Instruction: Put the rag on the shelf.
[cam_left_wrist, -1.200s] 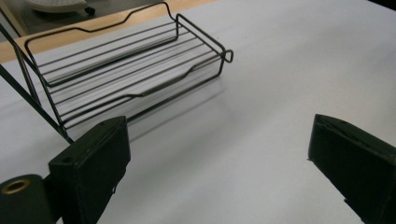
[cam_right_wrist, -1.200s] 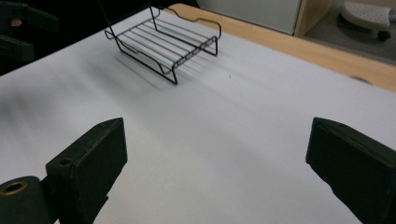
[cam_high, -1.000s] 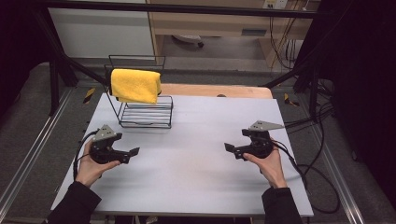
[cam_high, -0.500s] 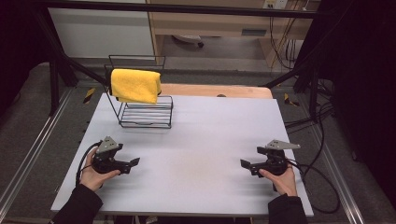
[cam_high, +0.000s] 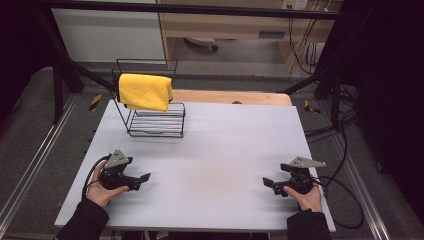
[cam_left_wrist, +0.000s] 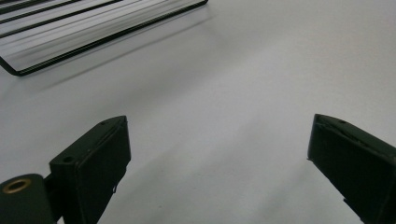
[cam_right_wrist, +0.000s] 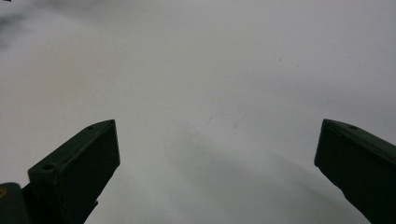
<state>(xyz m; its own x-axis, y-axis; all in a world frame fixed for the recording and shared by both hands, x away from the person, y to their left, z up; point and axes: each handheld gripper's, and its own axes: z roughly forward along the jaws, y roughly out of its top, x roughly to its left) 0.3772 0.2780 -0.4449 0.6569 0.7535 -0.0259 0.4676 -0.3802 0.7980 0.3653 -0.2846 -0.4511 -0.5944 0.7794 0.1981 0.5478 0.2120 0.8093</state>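
You have drawn both grippers back toward the near table (cam_high: 215, 150) edge, jaws spread and empty; reaching for the yellow cloth (cam_high: 145, 91) draped on the wire rack (cam_high: 156, 125), the left gripper (cam_high: 142, 179) could snag its wires while the right gripper (cam_high: 268, 183) idles.

The right gripper (cam_right_wrist: 217, 172) looks along its own two black jaws, which rise from the bottom corners and stand wide apart with nothing between them. The left-hand jaw shows a flat inner face and a small hole on its upper edge; the right-hand one is cut off by the edge of the picture. Between and beyond them lies the pale grey table (cam_right_wrist: 219, 70) — bare, smooth, with a few faint specks and light scuff marks near the middle. A soft shadow falls across the surface between the jaws — darker toward the lower right.
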